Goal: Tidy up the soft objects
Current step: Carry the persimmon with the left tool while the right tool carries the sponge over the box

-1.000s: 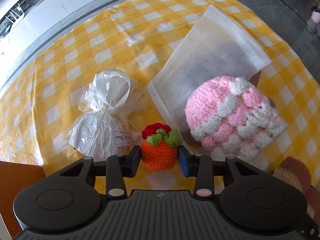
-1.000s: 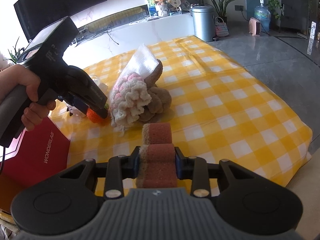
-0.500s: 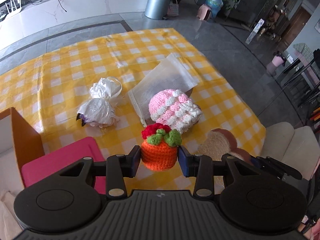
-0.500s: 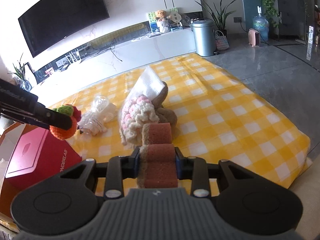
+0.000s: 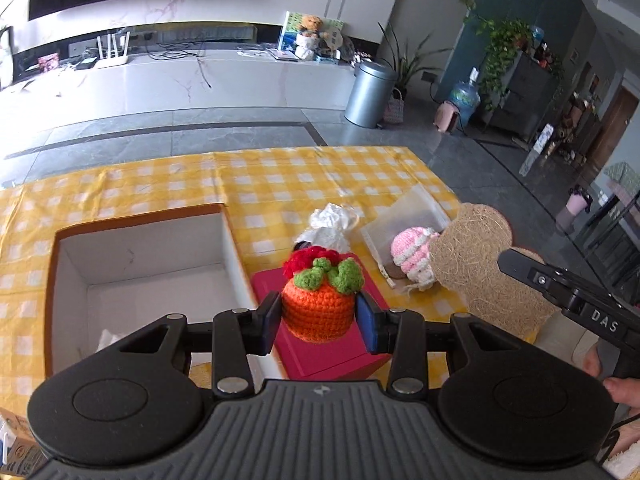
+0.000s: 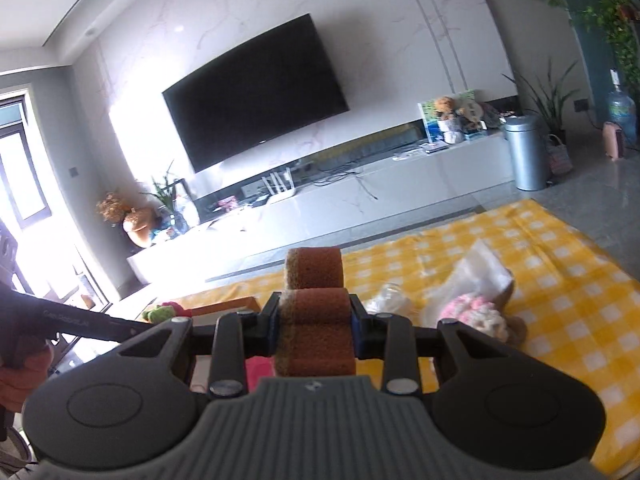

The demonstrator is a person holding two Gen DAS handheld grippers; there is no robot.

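Observation:
My left gripper point(image 5: 318, 318) is shut on an orange crochet pot with green leaves and a red top point(image 5: 320, 296), held in the air above the red lid, right of an open box point(image 5: 140, 264) with white inner walls. My right gripper point(image 6: 314, 320) is shut on a brown bear-shaped scrub pad point(image 6: 314, 304); the pad point(image 5: 476, 256) also shows at the right of the left wrist view, raised. On the yellow checked cloth point(image 5: 280, 184) lie a pink and white crochet piece point(image 5: 410, 254), a white mesh bag point(image 5: 404, 216) and a tied plastic bundle point(image 5: 330, 228).
A red lid point(image 5: 320, 344) lies next to the box's right wall. Some white material lies in the box's near corner point(image 5: 106, 340). Beyond the table are a grey floor, a white TV bench, a metal bin point(image 5: 370, 94) and plants.
Both grippers have lifted their objects off the table and pulled back. The left one now hangs by the open box; the right view has tilted up toward the room.

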